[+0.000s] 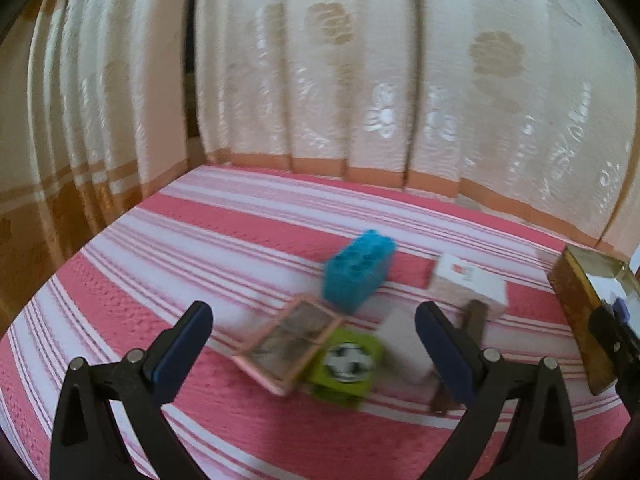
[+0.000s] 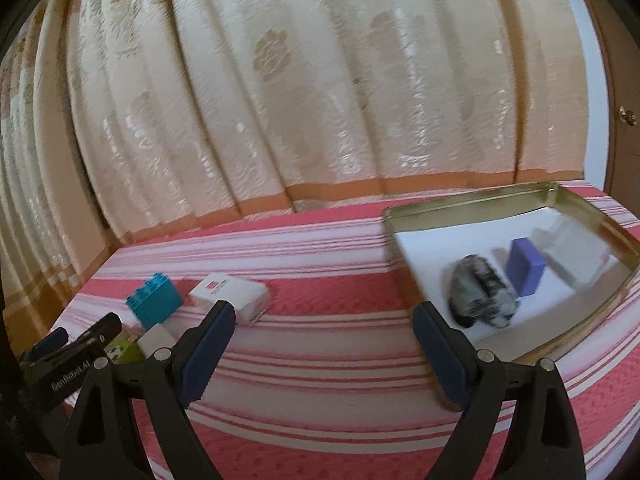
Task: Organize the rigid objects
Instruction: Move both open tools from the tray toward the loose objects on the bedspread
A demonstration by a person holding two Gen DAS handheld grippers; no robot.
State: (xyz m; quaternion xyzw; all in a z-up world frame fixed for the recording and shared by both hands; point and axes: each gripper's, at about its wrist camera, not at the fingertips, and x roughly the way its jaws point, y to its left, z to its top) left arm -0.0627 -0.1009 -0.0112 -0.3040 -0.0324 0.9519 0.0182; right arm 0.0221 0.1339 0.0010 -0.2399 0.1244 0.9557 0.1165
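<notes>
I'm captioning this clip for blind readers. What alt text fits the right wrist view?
An open right gripper hovers over a pink striped cloth, empty. To its right, a gold-rimmed tin holds a purple block and a mottled object; a blue brick and white box lie left.

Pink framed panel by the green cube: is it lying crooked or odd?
Yes. The pink-framed flat panel looks tilted, one edge propped against the green cube rather than flat on the striped cloth.
</notes>
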